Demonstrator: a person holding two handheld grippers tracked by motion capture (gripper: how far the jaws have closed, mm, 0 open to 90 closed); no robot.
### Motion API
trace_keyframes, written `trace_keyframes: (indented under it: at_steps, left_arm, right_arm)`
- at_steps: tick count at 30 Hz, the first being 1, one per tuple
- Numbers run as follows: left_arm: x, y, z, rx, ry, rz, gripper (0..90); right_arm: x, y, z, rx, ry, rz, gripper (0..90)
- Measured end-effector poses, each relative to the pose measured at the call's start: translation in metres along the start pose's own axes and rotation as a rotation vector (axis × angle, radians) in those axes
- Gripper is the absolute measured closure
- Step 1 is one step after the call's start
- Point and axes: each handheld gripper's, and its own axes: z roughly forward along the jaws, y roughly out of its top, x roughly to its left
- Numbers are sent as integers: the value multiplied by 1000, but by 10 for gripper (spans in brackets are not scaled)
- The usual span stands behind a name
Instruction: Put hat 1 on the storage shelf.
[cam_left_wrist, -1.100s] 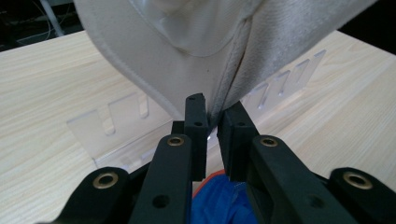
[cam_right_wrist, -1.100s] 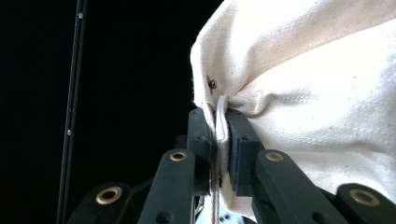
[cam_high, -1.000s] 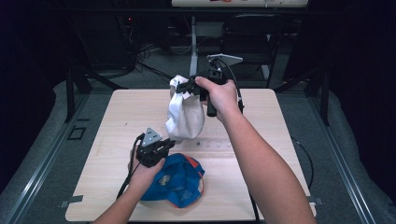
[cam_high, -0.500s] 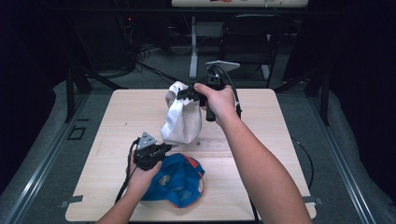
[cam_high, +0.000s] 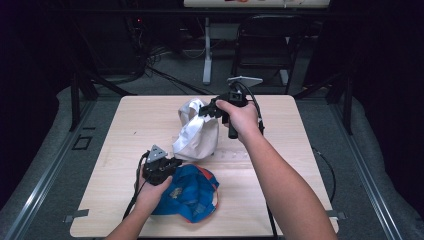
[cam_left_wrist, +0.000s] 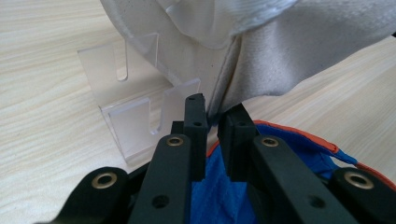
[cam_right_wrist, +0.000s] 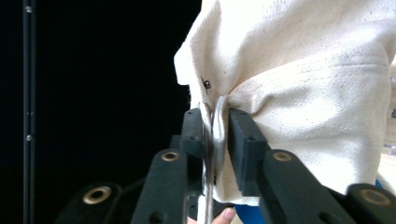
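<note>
A white cap (cam_high: 196, 136) hangs over a clear acrylic stand (cam_left_wrist: 135, 122) at the middle of the table. My right gripper (cam_high: 206, 110) holds it at the top back. In the right gripper view the cap's (cam_right_wrist: 308, 93) strap and silver buckle (cam_right_wrist: 217, 135) sit pressed between the jaws, which have just been opening a little around my right gripper (cam_right_wrist: 215, 122). My left gripper (cam_high: 176, 162) is low at the cap's bottom edge. Its jaws stand nearly together on that edge, at my left gripper (cam_left_wrist: 212, 111). A blue cap (cam_high: 192, 196) with orange trim lies under it (cam_left_wrist: 219, 198).
The light wooden table (cam_high: 300, 150) has bare board on both sides of the caps. A dark chair (cam_high: 265, 45) and floor cables (cam_high: 150, 65) lie beyond its far edge. A cable trails from each gripper along the forearm.
The right hand has come down with the white cap, so the cap sits lower and more bunched. The left gripper has barely shifted, staying at the cap's bottom edge.
</note>
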Motion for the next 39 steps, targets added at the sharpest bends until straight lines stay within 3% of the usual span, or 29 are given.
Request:
trace_keyframes:
  at_steps: [5,6,13,19,20,26,28,39]
  left_arm:
    - [-2,0,-5,-8,10,-4,765]
    - [-3,0,-9,-11,15,5,719]
    - [-3,-2,-18,-14,1,-3,650]
    - [0,-5,-31,-6,11,-15,614]
    - [2,-6,-34,-7,8,-17,603]
    - [11,-14,-47,5,18,-45,584]
    - [18,-20,-54,4,36,-55,577]
    - [38,-40,-79,20,55,-111,537]
  right_arm:
    - [4,-3,-11,-2,16,-44,717]
    - [6,-5,-18,-15,16,-56,708]
    - [4,-10,-36,-42,12,-63,669]
    - [2,-19,-53,-79,-41,-121,619]
    - [1,-24,-58,-91,-69,-167,609]
    - [-8,-37,-65,-106,-105,-218,581]
    - [-16,-46,-67,-114,-131,-261,572]
    - [-46,-75,-68,-126,-126,-280,598]
